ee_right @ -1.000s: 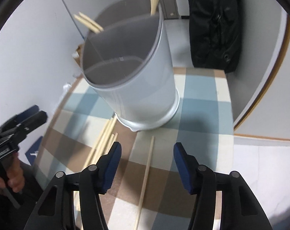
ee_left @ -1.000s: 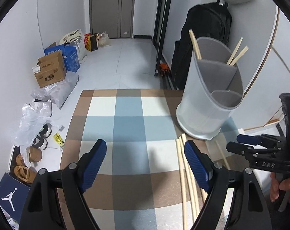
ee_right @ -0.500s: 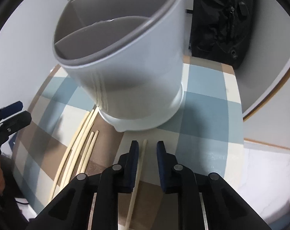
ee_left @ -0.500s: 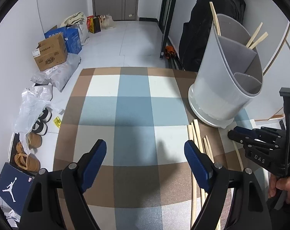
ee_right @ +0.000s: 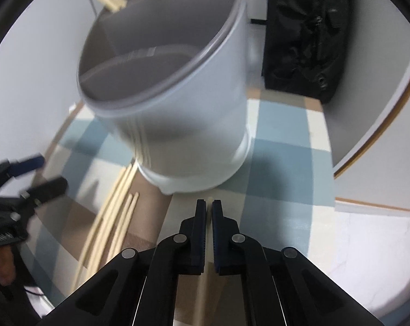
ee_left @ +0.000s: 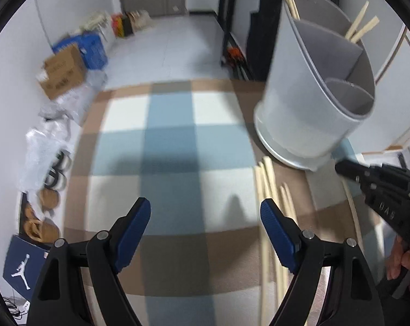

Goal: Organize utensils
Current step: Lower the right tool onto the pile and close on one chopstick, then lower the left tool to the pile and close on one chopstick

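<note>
A grey divided utensil holder (ee_left: 313,103) stands on the checked cloth (ee_left: 177,141) and holds a few wooden chopsticks (ee_left: 362,27). It also fills the right wrist view (ee_right: 177,95). Several loose chopsticks (ee_left: 267,190) lie beside its base, also in the right wrist view (ee_right: 118,217). My right gripper (ee_right: 209,203) is shut on one wooden chopstick (ee_right: 209,198) just in front of the holder's base; it shows in the left wrist view (ee_left: 346,168). My left gripper (ee_left: 205,212) is open and empty above the cloth, left of the loose chopsticks.
A black backpack (ee_right: 305,32) leans on the wall behind the holder. Cardboard and blue boxes (ee_left: 69,65), plastic bags and shoes (ee_left: 42,212) lie on the floor left of the table. A white surface with a wooden rim (ee_right: 367,203) adjoins the cloth at right.
My right gripper has closed from wide open onto the single chopstick near the holder's base. My left gripper has stayed open while its view shifted slightly.
</note>
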Available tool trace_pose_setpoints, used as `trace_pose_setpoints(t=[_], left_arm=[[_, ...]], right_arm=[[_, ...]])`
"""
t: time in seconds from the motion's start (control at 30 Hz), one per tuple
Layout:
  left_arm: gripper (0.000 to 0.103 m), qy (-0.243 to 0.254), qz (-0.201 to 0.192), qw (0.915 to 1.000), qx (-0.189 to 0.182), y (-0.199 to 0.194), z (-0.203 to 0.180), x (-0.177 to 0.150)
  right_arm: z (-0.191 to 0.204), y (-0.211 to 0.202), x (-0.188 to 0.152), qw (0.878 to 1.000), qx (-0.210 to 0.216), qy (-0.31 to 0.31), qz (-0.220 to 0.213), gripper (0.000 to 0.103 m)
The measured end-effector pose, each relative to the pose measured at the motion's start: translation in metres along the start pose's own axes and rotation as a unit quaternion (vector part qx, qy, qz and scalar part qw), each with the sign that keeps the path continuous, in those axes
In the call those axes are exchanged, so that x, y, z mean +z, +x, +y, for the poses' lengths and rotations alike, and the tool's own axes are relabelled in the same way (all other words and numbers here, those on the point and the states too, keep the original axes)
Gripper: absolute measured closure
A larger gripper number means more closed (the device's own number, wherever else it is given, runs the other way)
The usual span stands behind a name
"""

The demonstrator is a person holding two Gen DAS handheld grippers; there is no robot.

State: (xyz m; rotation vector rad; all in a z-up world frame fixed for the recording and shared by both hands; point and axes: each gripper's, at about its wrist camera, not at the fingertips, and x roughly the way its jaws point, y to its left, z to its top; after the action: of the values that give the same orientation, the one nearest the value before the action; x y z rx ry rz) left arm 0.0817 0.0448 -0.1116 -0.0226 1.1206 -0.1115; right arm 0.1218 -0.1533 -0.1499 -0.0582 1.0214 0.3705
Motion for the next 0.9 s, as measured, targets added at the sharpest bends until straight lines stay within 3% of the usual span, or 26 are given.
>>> trace_pose_setpoints(t=[0.2,0.43,0.53,0.9], left_arm=[[0.023,0.013,0.020,0.9997,0.002,0.009,-0.013,-0.002],[0.023,0.040,0.044,0.9977,0.032,0.020,-0.023,-0.009],[0.023,0.040,0.053,0.9967,0.047,0.024,-0.022,-0.008],[0.023,0.019,0.063,0.9965,0.051,0.036,-0.021,0.012]], right_arm=[[-0.012,-0.023,0.000,0.999,0.014,0.026,-0.032,0.100],[-0.013,-0.038,0.003,0.997,0.027,0.042,-0.057,0.100],[-0.013,-0.045,0.003,0.996,0.031,0.047,-0.063,0.100],[-0.024,-0.056,0.003,0.993,0.042,0.068,-0.083,0.100]])
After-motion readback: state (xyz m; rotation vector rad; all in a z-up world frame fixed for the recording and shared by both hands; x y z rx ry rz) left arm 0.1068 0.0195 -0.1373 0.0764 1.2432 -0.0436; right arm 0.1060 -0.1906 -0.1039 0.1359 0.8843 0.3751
